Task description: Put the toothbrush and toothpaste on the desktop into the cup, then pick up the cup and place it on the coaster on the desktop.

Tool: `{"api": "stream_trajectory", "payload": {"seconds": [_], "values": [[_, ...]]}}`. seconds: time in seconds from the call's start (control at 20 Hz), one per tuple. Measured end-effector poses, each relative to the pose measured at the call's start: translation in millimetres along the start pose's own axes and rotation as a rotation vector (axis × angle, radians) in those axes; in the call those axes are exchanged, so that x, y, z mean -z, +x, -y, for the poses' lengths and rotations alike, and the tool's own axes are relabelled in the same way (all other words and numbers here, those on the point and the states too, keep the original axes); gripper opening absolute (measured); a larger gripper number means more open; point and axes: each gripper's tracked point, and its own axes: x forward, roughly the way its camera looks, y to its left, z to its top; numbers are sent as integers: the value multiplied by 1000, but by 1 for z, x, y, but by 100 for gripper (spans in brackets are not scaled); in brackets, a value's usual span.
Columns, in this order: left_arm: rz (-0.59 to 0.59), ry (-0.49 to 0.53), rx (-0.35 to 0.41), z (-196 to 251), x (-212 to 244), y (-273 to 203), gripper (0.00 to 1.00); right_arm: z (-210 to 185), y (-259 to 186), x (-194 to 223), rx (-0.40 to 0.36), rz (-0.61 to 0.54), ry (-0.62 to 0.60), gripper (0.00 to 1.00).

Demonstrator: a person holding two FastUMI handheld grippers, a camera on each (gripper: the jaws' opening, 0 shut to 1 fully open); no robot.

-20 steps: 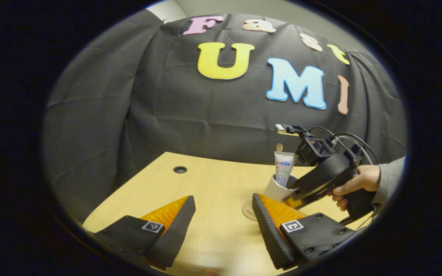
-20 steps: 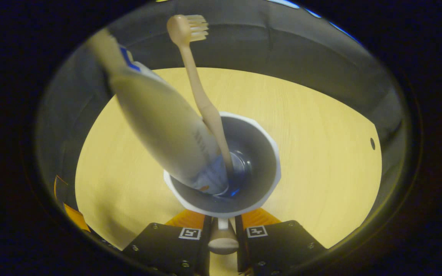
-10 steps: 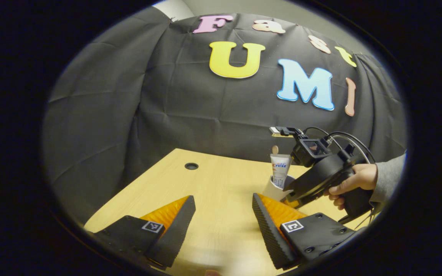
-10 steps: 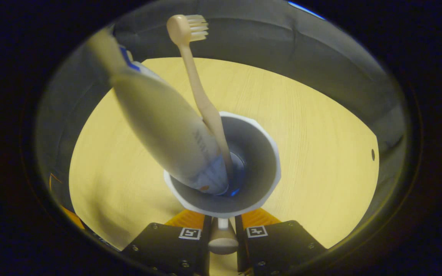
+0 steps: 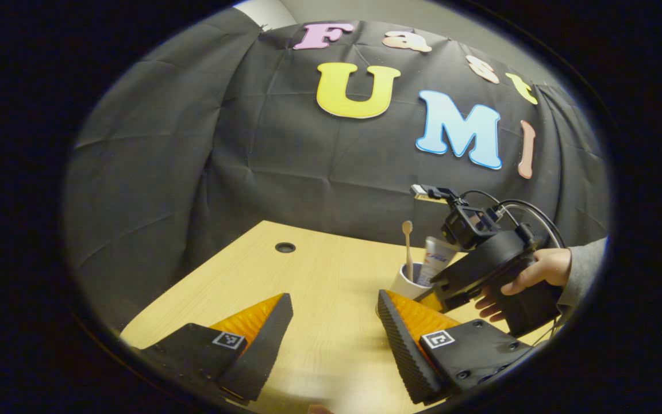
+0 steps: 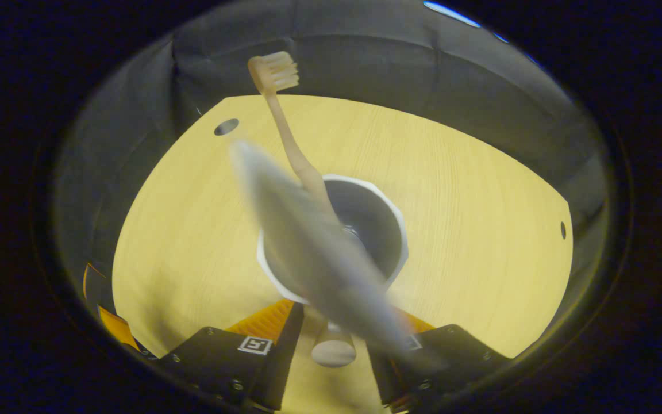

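Note:
A white cup (image 5: 407, 283) stands on the wooden desk, right of centre in the left gripper view. A beige toothbrush (image 5: 407, 244) stands upright in it, and a toothpaste tube (image 5: 438, 260) leans toward the right gripper (image 5: 424, 299), held by a hand just behind the cup. In the right gripper view I look down into the cup (image 6: 393, 230). The toothbrush (image 6: 285, 126) points away, and the blurred toothpaste tube (image 6: 319, 259) tilts toward the camera. The right gripper (image 6: 334, 330) is open, its fingers standing apart on both sides of the cup's handle (image 6: 334, 352). The left gripper (image 5: 334, 313) hovers open over the desk's near side, holding nothing.
The desk (image 5: 319, 276) has a round cable hole (image 5: 285, 247) near its back left edge; the right gripper view shows holes (image 6: 226, 126) at far left and at the right edge (image 6: 562, 230). A person's hand (image 5: 538, 271) and grey sleeve are at the right.
The right gripper's fingers have spread apart from the cup's handle. The toothpaste tube has tipped over toward the right gripper, and the toothbrush now stands clear of it. The left gripper barely moved.

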Motion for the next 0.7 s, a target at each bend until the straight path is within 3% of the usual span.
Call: {"api": "stream_trajectory", "payload": {"seconds": [0.15, 0.4, 0.7], "values": [[3, 0, -4, 5, -2, -4, 96, -1, -11, 2, -8, 45, 11, 94], [33, 29, -2, 17, -16, -10, 95, 14, -41, 16, -9, 131, 42, 95], [83, 71, 28, 56, -42, -16, 96, 51, -105, 27, 67, 337, 54, 94]]}}
